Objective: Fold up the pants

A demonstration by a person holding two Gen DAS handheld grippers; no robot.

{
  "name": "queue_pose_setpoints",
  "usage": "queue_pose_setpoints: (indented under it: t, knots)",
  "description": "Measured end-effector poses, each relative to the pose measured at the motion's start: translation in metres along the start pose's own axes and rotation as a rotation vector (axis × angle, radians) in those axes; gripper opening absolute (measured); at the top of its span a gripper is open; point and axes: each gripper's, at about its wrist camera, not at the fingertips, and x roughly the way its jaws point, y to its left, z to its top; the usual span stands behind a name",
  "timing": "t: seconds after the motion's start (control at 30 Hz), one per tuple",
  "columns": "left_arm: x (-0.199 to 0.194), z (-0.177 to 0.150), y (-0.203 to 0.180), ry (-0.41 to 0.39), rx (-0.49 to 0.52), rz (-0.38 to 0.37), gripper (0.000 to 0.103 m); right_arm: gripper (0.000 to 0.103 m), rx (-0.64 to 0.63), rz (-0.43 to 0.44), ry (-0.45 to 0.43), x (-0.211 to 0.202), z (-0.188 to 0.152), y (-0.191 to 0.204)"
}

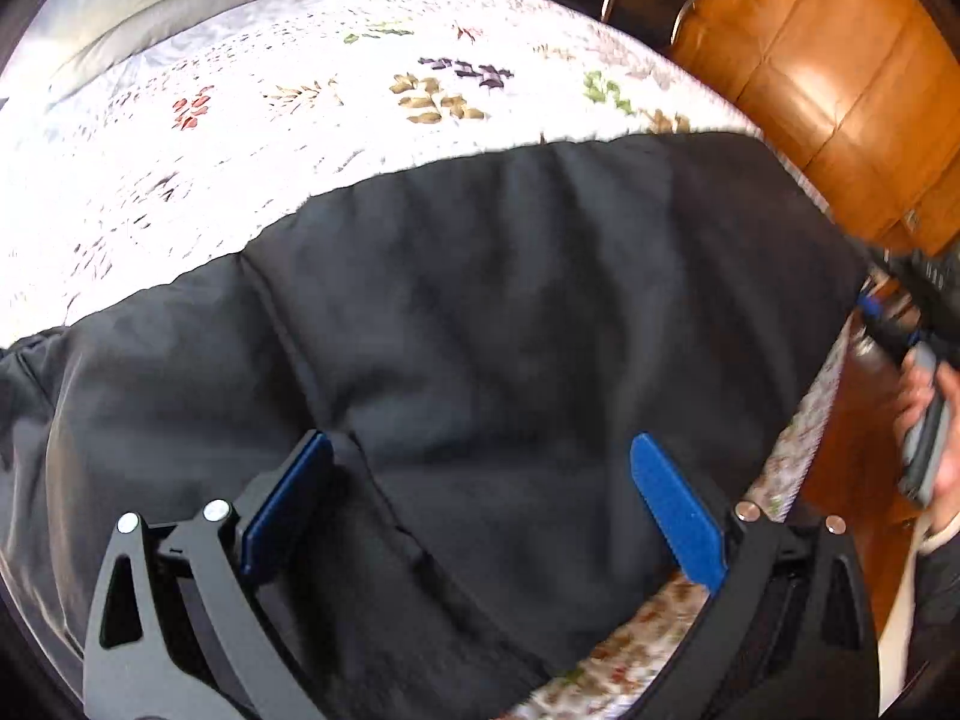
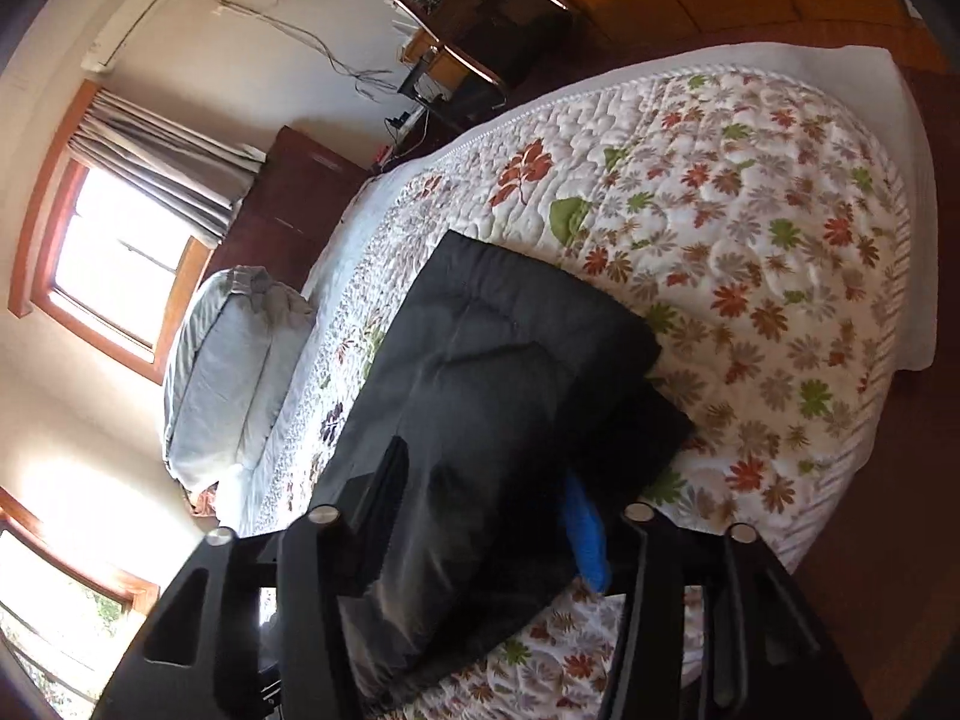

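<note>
**Black pants lie folded on the flowered quilt, both grippers open over them**

No box, basket or drawer stands open in either view, so nothing can be told of contents; the one thing that bears anything is the bed (image 2: 780, 138), and on its flowered quilt (image 1: 240, 120) lie the black pants (image 1: 480, 312).

In the right wrist view the pants form a folded, layered block running from the near edge of the bed toward its middle, the upper layer set back a little from the lower one at the far right corner. A grey pillow (image 2: 228, 372) lies at the left end of the bed, well apart from the pants, below a window (image 2: 114, 258) with a gathered curtain (image 2: 162, 156).

The left gripper (image 1: 480, 504) hangs above the near part of the pants with its jaws wide apart. Its blue pads (image 1: 678, 510) stand to either side over the dark cloth and do not press on it; whether their tips brush the fabric cannot be told. The cloth spreads away from the gripper toward the far side, its far edge straight against the quilt.

The right gripper (image 2: 486, 516) has its jaws apart too, with the near end of the pants lying between them. The left finger (image 2: 384, 498) stands against the cloth's edge, while the blue pad on the right shows just beside the dark fold; a firm pinch is not visible. In the left wrist view a hand (image 1: 924, 420) holds this gripper at the right edge, beside the pants' right end and in front of a wooden cabinet (image 1: 840, 60).
</note>
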Motion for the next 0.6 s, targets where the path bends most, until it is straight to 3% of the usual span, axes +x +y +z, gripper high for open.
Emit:
queue_pose_setpoints:
  t: [0.1, 0.27, 0.37, 0.6]
  knots:
    - [-0.028, -0.003, 0.013, -0.074, -0.082, -0.025, 0.099, 0.073, 0.055, 0.022, -0.006, -0.019, -0.005, -0.015]
    - [-0.07, -0.016, 0.036, -0.146, -0.143, 0.039, 0.099, 0.073, 0.149, 0.05, 0.031, -0.016, -0.018, -0.037]
    - [-0.09, -0.028, 0.048, -0.159, -0.166, 0.07, 0.099, 0.076, 0.185, 0.099, 0.019, -0.009, -0.021, -0.039]
    - [-0.11, -0.05, 0.077, -0.148, -0.238, 0.117, 0.099, 0.077, 0.208, 0.1, 0.053, 0.018, -0.024, -0.03]
